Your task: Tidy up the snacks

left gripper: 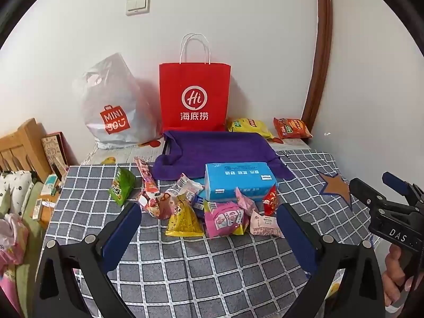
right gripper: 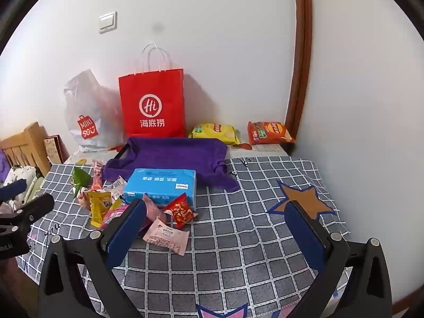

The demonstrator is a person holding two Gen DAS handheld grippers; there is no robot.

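Observation:
A heap of small snack packets [left gripper: 212,212] lies on a grey checked cloth [left gripper: 185,265], in front of a blue tissue pack [left gripper: 239,181]. Among them are a green packet [left gripper: 122,188], a yellow one [left gripper: 183,218], a pink one [left gripper: 226,218] and a red one [right gripper: 180,210]. A pale pink packet [right gripper: 167,235] lies nearest the right gripper. My left gripper [left gripper: 209,228] hovers open just in front of the heap, nothing between its fingers. My right gripper [right gripper: 216,225] is open too, to the right of the heap, over bare cloth.
A purple cloth tray [left gripper: 217,148] sits behind the tissue pack. A red paper bag [left gripper: 194,98] and a grey plastic bag [left gripper: 111,106] stand against the wall. Yellow [right gripper: 214,132] and orange [right gripper: 269,132] chip bags lie at the back right. A wooden headboard [left gripper: 21,145] is at left.

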